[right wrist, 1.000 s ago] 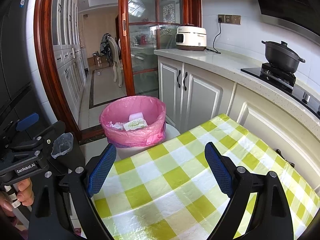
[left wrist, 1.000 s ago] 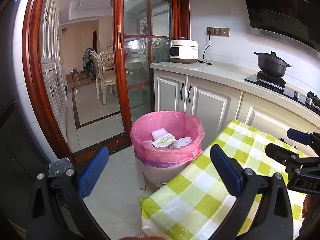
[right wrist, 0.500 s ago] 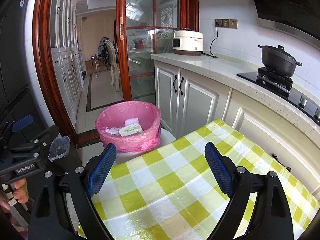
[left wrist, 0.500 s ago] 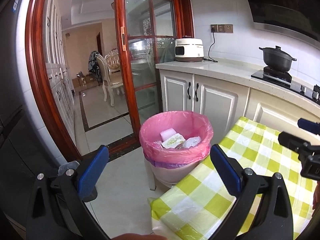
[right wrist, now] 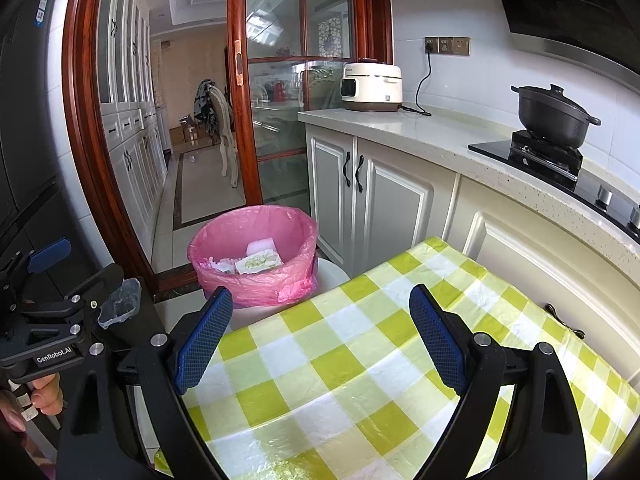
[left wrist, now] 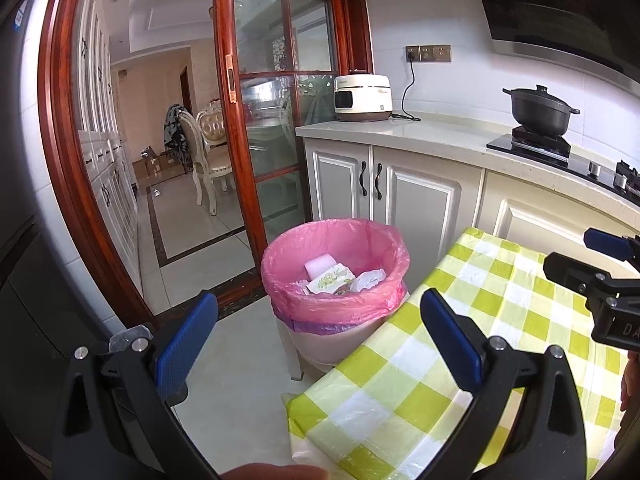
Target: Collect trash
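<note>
Now, from your left wrist, your left gripper (left wrist: pixel 316 344) hangs spread and empty before the pink-lined bin (left wrist: pixel 336 276) holding the trash (left wrist: pixel 330 278). From your right wrist, your right gripper (right wrist: pixel 320 338) gapes empty over the checked table (right wrist: pixel 360 368) — nothing left there, so collecting looks finished; next, probably tie off the liner.

A: What sits on the counter (right wrist: pixel 404 128) in the upper right of the frame?
B: A white rice cooker (right wrist: pixel 371 87), its cord running up to a wall socket (right wrist: pixel 431 45), and further right a black lidded pot (right wrist: pixel 554 115) on the stove (right wrist: pixel 532 156).
A: And below the counter?
B: White cabinet doors with 2 dark handles (right wrist: pixel 353 174) side by side.
A: At the lower right?
B: A table under a green and white checked cloth (right wrist: pixel 360 368).
A: Left of centre?
B: A red-framed glass door (left wrist: pixel 276 120), with a cream chair (left wrist: pixel 208 152) on the tiled floor beyond it.
</note>
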Action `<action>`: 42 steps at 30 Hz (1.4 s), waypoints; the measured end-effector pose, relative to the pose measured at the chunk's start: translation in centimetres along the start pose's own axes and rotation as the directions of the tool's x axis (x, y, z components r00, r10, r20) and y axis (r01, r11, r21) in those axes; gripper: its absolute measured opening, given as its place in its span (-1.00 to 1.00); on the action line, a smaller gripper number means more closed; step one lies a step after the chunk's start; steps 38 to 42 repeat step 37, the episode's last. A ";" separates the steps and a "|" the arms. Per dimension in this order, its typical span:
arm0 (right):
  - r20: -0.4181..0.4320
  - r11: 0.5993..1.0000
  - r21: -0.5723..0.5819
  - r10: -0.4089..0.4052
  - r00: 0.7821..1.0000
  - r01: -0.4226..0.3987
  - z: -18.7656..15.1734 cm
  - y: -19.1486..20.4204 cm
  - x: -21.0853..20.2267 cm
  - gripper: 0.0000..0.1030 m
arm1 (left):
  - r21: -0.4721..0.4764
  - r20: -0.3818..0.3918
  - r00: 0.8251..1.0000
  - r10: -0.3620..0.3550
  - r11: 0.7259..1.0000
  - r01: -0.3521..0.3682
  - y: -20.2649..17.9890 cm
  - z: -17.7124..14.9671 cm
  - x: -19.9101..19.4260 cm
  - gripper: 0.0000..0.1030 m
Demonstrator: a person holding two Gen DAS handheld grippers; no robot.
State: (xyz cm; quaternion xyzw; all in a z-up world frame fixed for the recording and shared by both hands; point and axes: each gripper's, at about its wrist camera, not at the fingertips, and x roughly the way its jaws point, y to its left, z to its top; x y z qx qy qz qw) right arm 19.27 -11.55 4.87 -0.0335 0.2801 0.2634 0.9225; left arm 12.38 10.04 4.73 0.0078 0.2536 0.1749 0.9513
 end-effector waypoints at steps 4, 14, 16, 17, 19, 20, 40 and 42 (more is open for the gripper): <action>0.002 1.000 -0.001 0.003 1.000 -0.003 -0.1 0.0 0.0 0.64 | -0.001 -0.004 1.000 0.007 1.000 -0.007 -0.1 0.0 0.0 0.91; 0.008 1.000 -0.001 0.007 1.000 -0.007 -0.1 0.0 0.0 0.64 | -0.030 0.004 1.000 -0.001 1.000 0.001 0.2 0.2 -0.2 0.91; 0.009 1.000 0.000 0.008 1.000 -0.008 -0.2 0.1 -0.1 0.64 | -0.031 0.006 1.000 -0.004 1.000 0.004 0.2 0.2 -0.3 0.91; 0.009 1.000 0.000 0.009 1.000 -0.009 -0.2 0.1 -0.1 0.64 | -0.030 0.006 1.000 -0.005 1.000 0.005 0.1 0.2 -0.3 0.91; 0.008 1.000 0.000 0.010 1.000 -0.010 -0.2 0.2 -0.1 0.64 | -0.030 0.004 1.000 -0.011 0.999 0.012 0.2 0.1 -0.3 0.91; 0.006 1.000 -0.002 0.010 1.000 -0.010 -0.2 0.2 -0.1 0.64 | -0.033 0.002 1.000 -0.015 0.999 0.015 0.2 0.1 -0.3 0.91; 0.017 1.000 -0.004 0.007 1.000 -0.007 -0.6 0.6 -0.9 0.64 | -0.073 0.032 0.999 0.022 0.997 -0.019 0.6 -0.2 -0.8 0.91; 0.017 1.000 -0.004 0.007 1.000 -0.007 -0.6 0.6 -0.9 0.64 | -0.073 0.032 0.999 0.022 0.997 -0.019 0.6 -0.2 -0.8 0.91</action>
